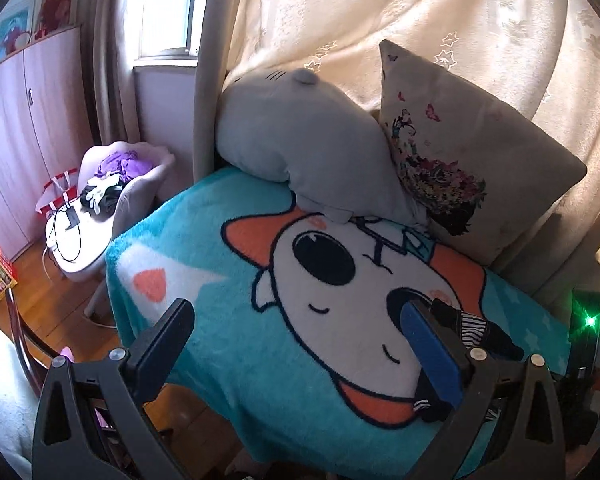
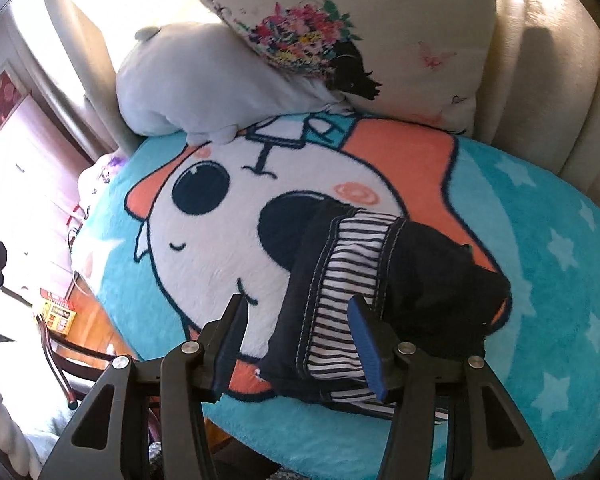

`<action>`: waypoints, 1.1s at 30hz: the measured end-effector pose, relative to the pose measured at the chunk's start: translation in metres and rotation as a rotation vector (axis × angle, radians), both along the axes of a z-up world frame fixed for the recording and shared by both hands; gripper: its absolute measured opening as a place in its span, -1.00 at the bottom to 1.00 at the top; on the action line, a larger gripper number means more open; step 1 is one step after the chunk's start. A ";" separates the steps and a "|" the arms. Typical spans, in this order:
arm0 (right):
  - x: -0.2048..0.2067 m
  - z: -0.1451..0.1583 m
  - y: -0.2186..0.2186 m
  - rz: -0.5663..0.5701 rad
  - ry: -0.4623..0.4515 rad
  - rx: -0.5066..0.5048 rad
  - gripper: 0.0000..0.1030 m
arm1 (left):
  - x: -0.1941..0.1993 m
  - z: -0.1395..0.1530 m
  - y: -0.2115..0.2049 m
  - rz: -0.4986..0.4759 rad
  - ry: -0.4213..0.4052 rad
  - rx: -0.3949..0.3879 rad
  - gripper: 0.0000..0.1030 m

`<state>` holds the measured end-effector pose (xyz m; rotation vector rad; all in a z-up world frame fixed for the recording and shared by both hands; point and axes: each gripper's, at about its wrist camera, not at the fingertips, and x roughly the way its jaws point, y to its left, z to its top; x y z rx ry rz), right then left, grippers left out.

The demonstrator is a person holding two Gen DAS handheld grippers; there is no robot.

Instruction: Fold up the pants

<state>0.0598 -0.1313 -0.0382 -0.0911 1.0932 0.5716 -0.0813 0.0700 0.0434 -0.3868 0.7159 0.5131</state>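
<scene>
Small dark pants (image 2: 416, 280) with a black-and-white striped lining lie folded into a compact bundle on the teal cartoon blanket (image 2: 540, 280). In the left wrist view only a part of the pants (image 1: 476, 328) shows behind the right finger. My right gripper (image 2: 296, 312) is open just above the bundle's near edge, its blue-padded finger (image 2: 364, 336) over the striped part, holding nothing. My left gripper (image 1: 300, 320) is open and empty over the blanket (image 1: 204, 240), left of the pants.
A grey plush toy (image 1: 300, 140) and a floral cushion (image 1: 460, 152) lean against the cream sofa back (image 1: 380, 12). A chair with clothes (image 1: 112, 176) stands on the wooden floor at the left, beside pink cabinets (image 1: 20, 120). The blanket's front edge hangs over the seat.
</scene>
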 end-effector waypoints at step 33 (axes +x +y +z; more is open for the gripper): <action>0.015 -0.018 -0.183 -0.416 0.155 0.261 0.32 | 0.139 -0.095 -0.061 -0.429 0.196 -0.432 0.98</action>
